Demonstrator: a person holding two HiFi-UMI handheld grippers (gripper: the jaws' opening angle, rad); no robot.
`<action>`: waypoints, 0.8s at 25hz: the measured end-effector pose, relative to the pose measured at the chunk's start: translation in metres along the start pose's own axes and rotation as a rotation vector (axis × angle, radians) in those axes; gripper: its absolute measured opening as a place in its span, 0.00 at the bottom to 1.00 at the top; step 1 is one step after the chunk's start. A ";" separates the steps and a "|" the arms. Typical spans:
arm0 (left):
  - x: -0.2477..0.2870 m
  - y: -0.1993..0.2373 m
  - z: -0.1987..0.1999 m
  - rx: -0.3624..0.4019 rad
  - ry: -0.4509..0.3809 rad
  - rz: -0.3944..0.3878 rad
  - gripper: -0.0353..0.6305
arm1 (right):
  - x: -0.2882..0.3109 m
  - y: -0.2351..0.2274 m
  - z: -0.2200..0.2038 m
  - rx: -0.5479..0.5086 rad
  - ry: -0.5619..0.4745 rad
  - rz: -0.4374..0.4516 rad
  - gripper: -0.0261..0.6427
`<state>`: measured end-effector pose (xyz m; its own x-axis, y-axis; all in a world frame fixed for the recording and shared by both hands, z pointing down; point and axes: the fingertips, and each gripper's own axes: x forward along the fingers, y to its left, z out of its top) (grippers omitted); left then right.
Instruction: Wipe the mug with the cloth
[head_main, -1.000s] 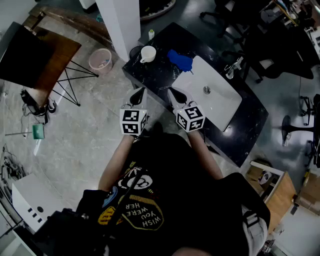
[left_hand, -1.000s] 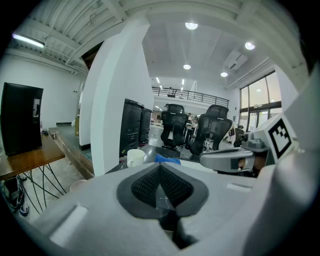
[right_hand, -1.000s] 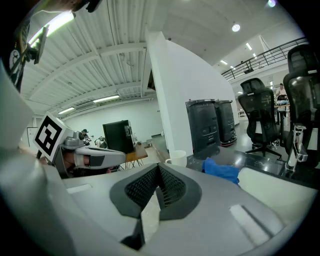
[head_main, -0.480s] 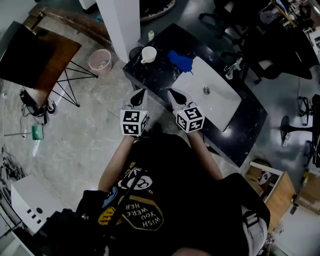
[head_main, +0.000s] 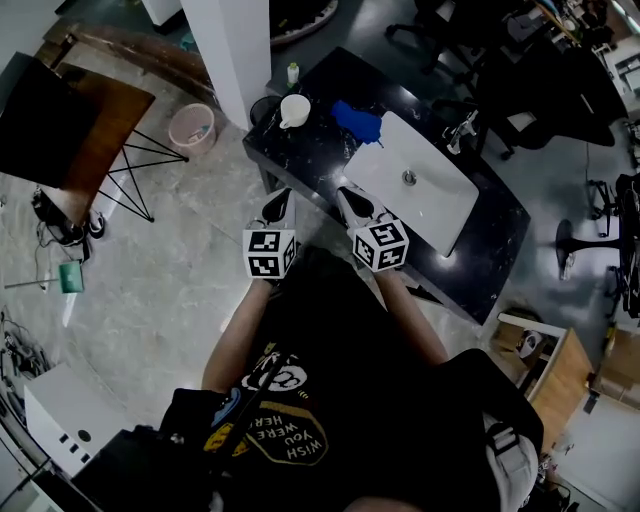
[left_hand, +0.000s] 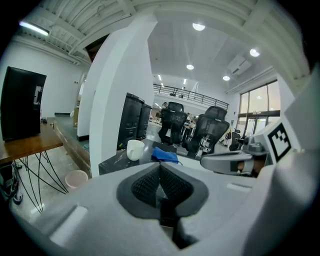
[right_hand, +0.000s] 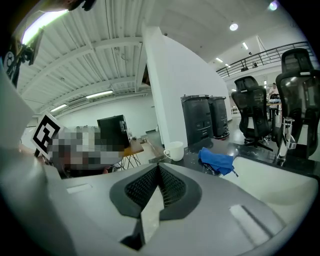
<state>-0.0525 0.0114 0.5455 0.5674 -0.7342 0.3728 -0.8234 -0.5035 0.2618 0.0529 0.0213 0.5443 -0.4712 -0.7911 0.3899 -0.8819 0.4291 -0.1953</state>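
Below, your black shirt reads "WISH YOU WERE" in pale letters as you face the glossy, speckled black counter. Left gripper and right gripper are each clenched on nothing, ridged pads meeting. The smooth white mug stands at the counter's far left end. The crumpled blue cloth lies just right, beside a rectangular white sink.
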 end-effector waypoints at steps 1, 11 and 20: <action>-0.001 0.001 -0.001 -0.014 -0.004 -0.002 0.06 | -0.001 0.000 -0.002 0.004 0.002 -0.006 0.04; 0.017 0.005 -0.006 -0.001 0.022 -0.022 0.06 | 0.019 -0.017 -0.007 0.012 0.036 -0.006 0.04; 0.088 0.024 0.008 0.030 0.000 -0.030 0.06 | 0.069 -0.086 0.020 -0.020 0.045 0.025 0.04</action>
<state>-0.0230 -0.0689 0.5774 0.5916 -0.7188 0.3650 -0.8060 -0.5383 0.2463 0.0956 -0.0792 0.5698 -0.4918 -0.7599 0.4251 -0.8692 0.4576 -0.1875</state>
